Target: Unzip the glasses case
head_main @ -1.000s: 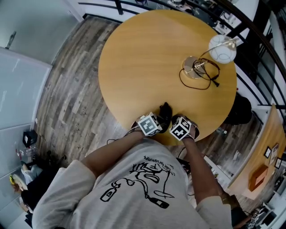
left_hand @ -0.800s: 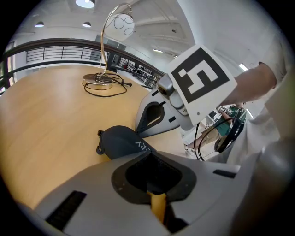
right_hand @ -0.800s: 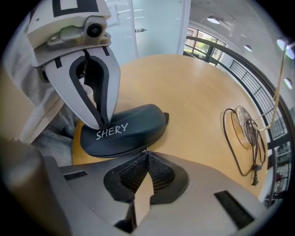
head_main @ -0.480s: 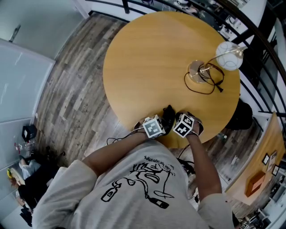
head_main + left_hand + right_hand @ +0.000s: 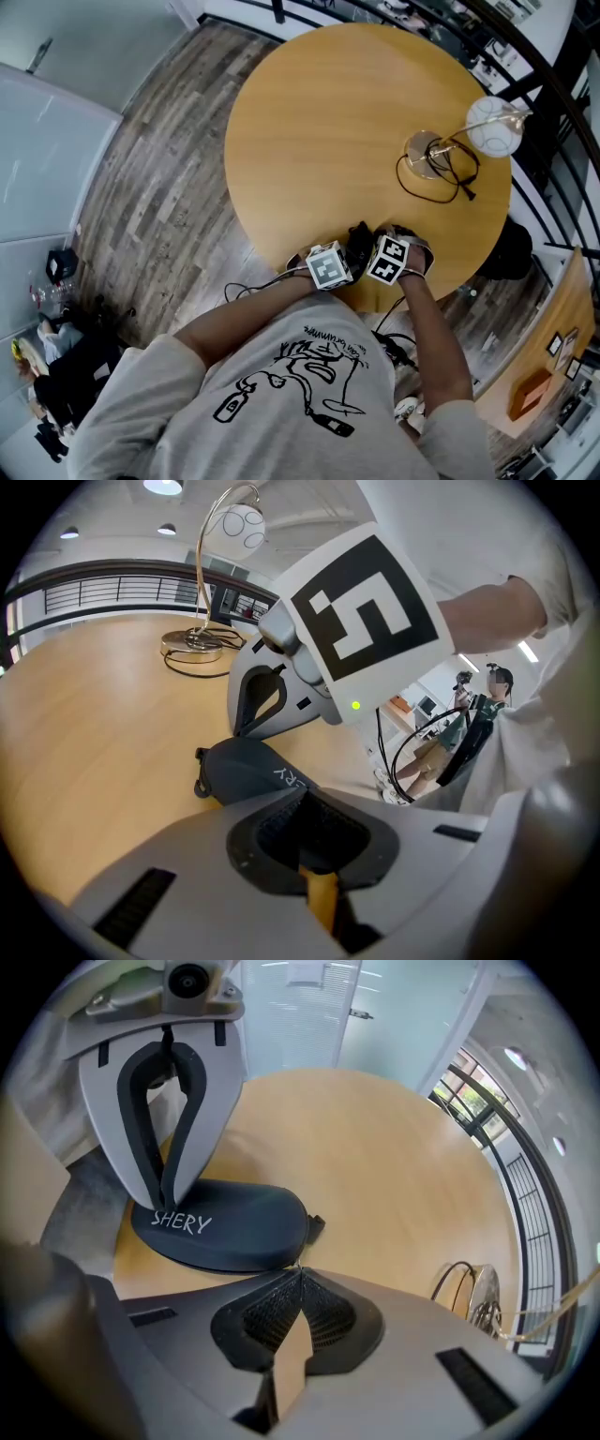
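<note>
Item: dark navy, oval, hard-shell glasses case (image 5: 220,1227), white lettering on the lid, closed as far as visible.
Location: near edge of the round, pale wooden worktop (image 5: 328,112), just inside the rim, directly in front of the person's body.

Steadying tool: left hand-held gripper (image 5: 305,797). Jaws closed tip to tip, nothing seen between them. Tips bearing down on the lettered end of the lid, nearest the rim.

Pulling tool: right hand-held gripper (image 5: 300,1271). Jaws likewise pressed together, tips touching the long side of the case just beside a small black tab (image 5: 315,1228) at its far end. Zip pull possibly pinched there; too small to confirm.

Handling note (judgement):
- Step in hand appears to be securing the pull.
- Confirm the pinch before drawing.
- Press the case firmly down with the left, as it is otherwise likely to slide or spin on the smooth wood.
- Draw along the seam, following the curve round the end, low and steady, not upward.

Clearance:
- Near rim the main hazard: case liable to drop to the grey plank floor (image 5: 159,206) if dragged toward the body. Pull better directed inward.
- Centre and left of the worktop bare, ample room.
- Chrome arc lamp with white globe (image 5: 494,131) and looped black cable (image 5: 441,187) at the far right edge, well apart from the case.
</note>
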`<move>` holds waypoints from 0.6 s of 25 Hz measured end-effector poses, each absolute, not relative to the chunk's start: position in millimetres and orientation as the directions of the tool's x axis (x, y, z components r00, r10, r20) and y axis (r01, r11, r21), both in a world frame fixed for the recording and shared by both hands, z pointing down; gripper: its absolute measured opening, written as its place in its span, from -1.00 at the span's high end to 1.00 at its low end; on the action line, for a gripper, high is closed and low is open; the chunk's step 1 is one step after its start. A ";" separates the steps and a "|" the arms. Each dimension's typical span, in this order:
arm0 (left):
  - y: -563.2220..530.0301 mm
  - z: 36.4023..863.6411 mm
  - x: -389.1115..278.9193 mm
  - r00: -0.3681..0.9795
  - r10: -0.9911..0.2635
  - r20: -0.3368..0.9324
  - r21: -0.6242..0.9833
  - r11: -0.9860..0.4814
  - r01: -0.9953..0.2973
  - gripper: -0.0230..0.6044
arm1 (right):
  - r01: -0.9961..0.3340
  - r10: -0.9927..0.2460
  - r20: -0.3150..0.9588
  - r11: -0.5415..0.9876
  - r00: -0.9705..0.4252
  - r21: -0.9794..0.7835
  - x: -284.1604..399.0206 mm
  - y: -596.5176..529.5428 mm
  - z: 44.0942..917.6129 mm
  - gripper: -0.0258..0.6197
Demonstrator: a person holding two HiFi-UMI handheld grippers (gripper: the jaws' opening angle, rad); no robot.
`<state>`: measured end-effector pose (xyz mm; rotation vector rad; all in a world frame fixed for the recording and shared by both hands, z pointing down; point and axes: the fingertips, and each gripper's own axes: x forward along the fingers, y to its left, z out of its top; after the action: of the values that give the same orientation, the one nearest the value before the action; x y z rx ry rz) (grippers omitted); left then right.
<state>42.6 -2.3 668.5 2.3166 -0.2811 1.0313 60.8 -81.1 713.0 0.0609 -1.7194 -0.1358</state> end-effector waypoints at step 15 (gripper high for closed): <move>-4.2 658.9 42.4 0.683 0.026 0.730 0.402 -0.824 -0.399 0.90 | 0.230 -0.214 0.968 0.943 -0.132 0.240 50.5 -92.3 712.9 0.84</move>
<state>42.4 -4.2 658.9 2.3487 -0.2866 1.0309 50.5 -92.3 712.9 -0.0120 -1.6602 -0.3816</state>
